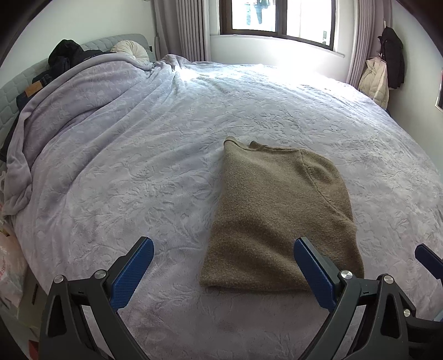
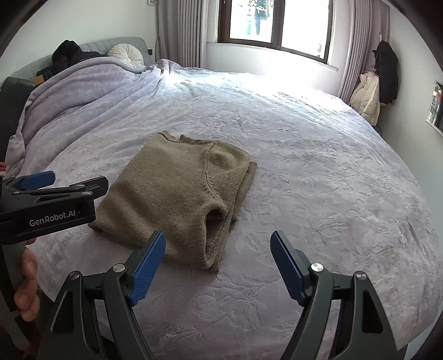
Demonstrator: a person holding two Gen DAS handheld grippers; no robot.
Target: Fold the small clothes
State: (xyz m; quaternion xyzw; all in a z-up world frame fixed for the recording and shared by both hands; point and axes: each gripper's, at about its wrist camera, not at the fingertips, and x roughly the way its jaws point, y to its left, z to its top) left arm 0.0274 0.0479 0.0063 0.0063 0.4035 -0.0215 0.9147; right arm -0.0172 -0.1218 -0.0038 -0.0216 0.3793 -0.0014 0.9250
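Note:
A small olive-brown knitted sweater (image 1: pixel 279 216) lies folded lengthwise on the lilac bed cover (image 1: pixel 138 171), collar at the far end. It also shows in the right wrist view (image 2: pixel 171 193), with a folded sleeve on its right side. My left gripper (image 1: pixel 223 249) is open and empty, held above the sweater's near left edge. My right gripper (image 2: pixel 217 243) is open and empty, above the sweater's near right corner. The left gripper shows from the side in the right wrist view (image 2: pixel 52 180). A right fingertip (image 1: pixel 426 257) shows at the left wrist view's right edge.
A heaped blanket (image 1: pixel 69 105) with dark clothes (image 1: pixel 66 55) and a round cushion (image 1: pixel 133 51) lies at the headboard, far left. A window (image 1: pixel 279 19) and curtains are behind the bed. Coats (image 1: pixel 387 66) hang at the far right wall.

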